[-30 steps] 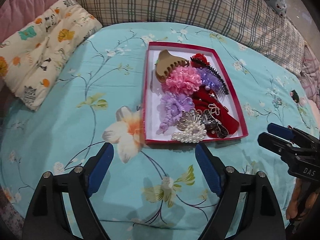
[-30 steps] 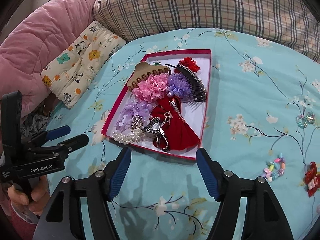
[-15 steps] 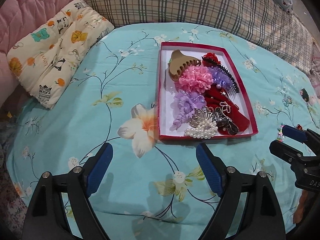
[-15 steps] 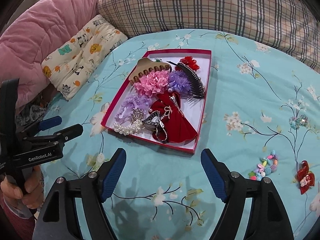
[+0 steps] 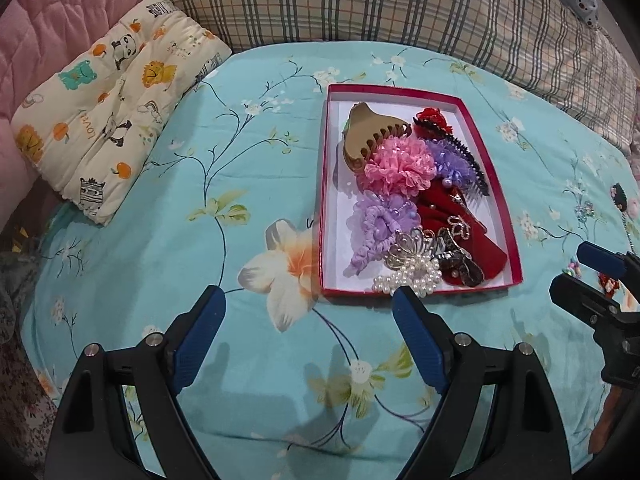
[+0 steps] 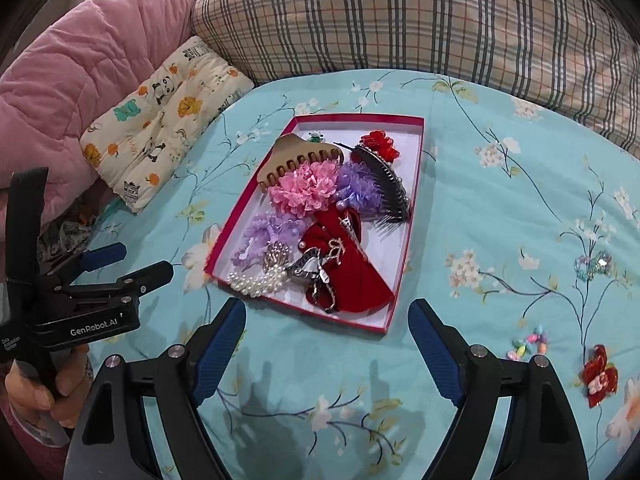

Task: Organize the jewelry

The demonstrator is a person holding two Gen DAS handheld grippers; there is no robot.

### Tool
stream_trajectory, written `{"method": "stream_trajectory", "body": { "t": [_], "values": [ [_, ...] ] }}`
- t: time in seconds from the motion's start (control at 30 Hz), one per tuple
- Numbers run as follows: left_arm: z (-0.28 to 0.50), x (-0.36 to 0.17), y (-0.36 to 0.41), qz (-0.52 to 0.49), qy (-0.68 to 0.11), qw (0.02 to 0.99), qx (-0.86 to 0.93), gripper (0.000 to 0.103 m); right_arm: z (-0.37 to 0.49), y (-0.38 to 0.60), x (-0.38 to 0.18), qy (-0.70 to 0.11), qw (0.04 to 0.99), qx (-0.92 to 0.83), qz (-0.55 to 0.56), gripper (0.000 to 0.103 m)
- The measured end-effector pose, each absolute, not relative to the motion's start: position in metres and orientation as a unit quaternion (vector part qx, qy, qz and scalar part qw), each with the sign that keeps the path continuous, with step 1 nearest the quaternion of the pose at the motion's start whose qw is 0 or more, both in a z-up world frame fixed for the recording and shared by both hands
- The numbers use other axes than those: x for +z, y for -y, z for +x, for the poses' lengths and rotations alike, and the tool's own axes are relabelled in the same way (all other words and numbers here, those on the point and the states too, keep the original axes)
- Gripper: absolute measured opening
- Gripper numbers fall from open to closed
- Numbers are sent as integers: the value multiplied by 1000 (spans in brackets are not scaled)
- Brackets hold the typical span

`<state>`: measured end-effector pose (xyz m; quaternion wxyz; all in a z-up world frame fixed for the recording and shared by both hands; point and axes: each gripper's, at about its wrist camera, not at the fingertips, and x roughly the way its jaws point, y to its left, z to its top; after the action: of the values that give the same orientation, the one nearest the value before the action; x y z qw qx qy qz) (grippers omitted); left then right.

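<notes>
cloth, card, plastic and metal surfaces, as found ahead of the claws

beyond the left gripper (image 5: 306, 312), whose matt black plastic jaws carry ribbed blue pads, a red card box (image 5: 498, 160) with matt white lining holds a smooth tan plastic claw clip (image 5: 362, 136), frilled pink (image 5: 402, 166) and purple cloth flowers (image 5: 376, 220), a red velvet bow (image 5: 480, 248), glossy pearl beads (image 5: 412, 280) and shiny metal pieces (image 5: 412, 246). under both claws lies smooth printed cotton sheet (image 6: 500, 184). far behind, a quilted pink cover (image 6: 80, 80) and woven plaid pillow (image 6: 400, 20).

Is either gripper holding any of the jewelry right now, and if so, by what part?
Nothing is held. The left gripper and the right gripper both stand open and empty, short of the red tray.
</notes>
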<state>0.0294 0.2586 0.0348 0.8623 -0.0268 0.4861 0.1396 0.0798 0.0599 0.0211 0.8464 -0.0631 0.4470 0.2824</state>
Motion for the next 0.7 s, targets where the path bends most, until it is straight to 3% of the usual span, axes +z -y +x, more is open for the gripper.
{"method": "stream_trajectory", "body": {
  "t": [0.7],
  "values": [
    [56, 10, -268, -27, -495, 856, 145, 86, 107, -77, -11, -481, 830, 274, -75, 85]
  ]
}}
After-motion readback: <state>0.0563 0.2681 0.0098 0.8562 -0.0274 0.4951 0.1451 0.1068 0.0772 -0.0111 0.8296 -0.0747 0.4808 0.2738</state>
